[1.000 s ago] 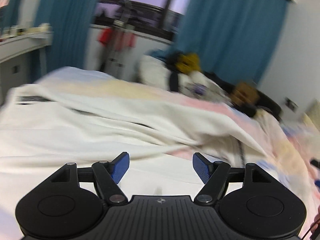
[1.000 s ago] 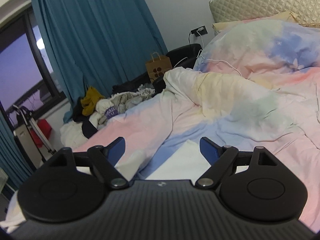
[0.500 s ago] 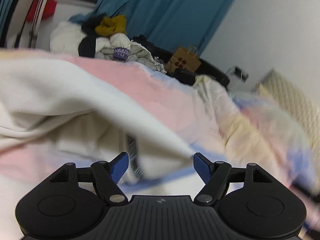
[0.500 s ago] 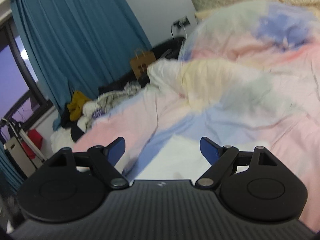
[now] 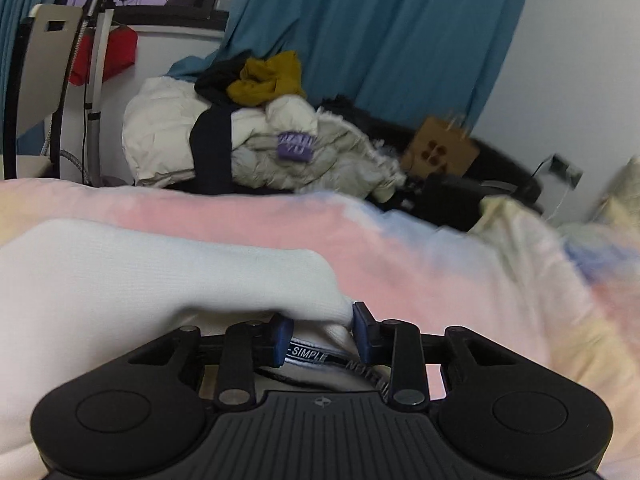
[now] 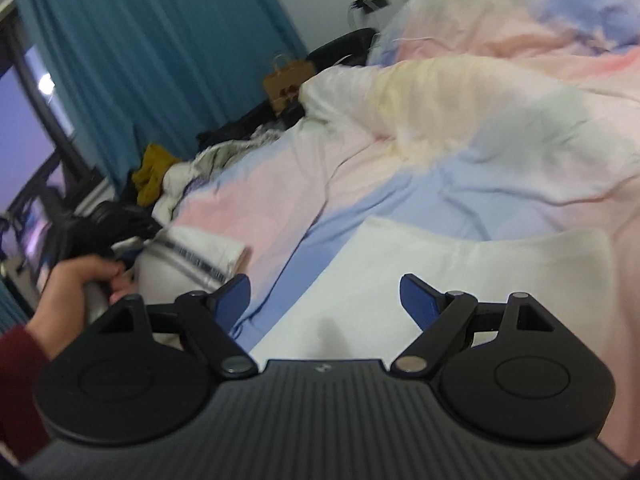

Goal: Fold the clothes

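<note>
A white garment (image 5: 160,272) lies on the pastel duvet. Its folded corner, edged with a lettered black-and-white band (image 5: 308,354), sits between the blue pads of my left gripper (image 5: 320,334). The jaws are closing, and the cloth fills the gap and touches both pads. In the right wrist view, my right gripper (image 6: 324,300) hangs open just above a flat part of the white garment (image 6: 460,272), nothing between its fingers. At the far left of that view a person's hand (image 6: 80,280) holds the left gripper against the banded edge (image 6: 192,256).
The pastel duvet (image 6: 480,120) lies rumpled over the bed. Beyond the bed's far side are a pile of clothes (image 5: 260,140), a brown paper bag (image 5: 440,152) and blue curtains (image 5: 380,40). A stand with a red bag (image 5: 108,56) is at the left.
The left gripper swept across the bed to the garment's banded corner, and its jaws narrowed around it. The right gripper sank closer to the garment and stayed open.
</note>
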`<state>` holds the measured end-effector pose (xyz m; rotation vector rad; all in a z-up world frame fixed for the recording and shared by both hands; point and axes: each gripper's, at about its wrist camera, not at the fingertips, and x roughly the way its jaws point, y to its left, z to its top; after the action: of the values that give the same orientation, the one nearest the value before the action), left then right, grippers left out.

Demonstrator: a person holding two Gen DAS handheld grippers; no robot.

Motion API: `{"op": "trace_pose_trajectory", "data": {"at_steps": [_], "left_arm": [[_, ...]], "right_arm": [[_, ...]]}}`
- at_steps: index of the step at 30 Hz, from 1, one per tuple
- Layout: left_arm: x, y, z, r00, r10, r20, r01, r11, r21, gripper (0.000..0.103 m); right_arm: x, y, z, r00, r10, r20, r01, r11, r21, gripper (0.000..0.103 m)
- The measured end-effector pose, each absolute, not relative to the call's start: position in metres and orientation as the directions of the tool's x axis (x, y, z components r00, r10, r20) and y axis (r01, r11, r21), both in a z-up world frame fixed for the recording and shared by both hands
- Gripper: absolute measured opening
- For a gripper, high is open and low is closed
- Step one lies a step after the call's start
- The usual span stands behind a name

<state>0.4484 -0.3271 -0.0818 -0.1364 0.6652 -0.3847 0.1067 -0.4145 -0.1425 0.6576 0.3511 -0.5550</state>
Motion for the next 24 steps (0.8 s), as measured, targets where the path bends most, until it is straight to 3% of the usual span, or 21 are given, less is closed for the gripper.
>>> {"op": "trace_pose_trajectory", "data": {"at_steps": [5,9,17,24], "left_arm": [[0.459,-0.319,-0.098,0.689,-0.443,-0.573,0.344,0.897,-0.279,0.054],[0.430,-0.294,-0.082,0.676,-0.490,-0.550,0.393,0.871,-0.294,0.077],[0.330,-0.192,-0.030,0.693,-0.505,-0.514,0.414,0.863,-0.290,0.081],[0.221,-0.083,-0.019,0.761,-0.405,-0.506,0.354,0.914,-0.200,0.081]], "right_arm": [[0.127,-0.398,-0.151,0.822,-0.302,-0.482,0.524,0.731,0.436,0.084],[0.136,-0.390,-0.152,0.833,-0.272,-0.481,0.493,0.759,0.426,0.084],[0.135,-0.366,-0.139,0.874,-0.212,-0.438,0.403,0.819,0.408,0.084],[0.125,-0.335,-0.122,0.908,-0.143,-0.395,0.302,0.876,0.376,0.084]]}}
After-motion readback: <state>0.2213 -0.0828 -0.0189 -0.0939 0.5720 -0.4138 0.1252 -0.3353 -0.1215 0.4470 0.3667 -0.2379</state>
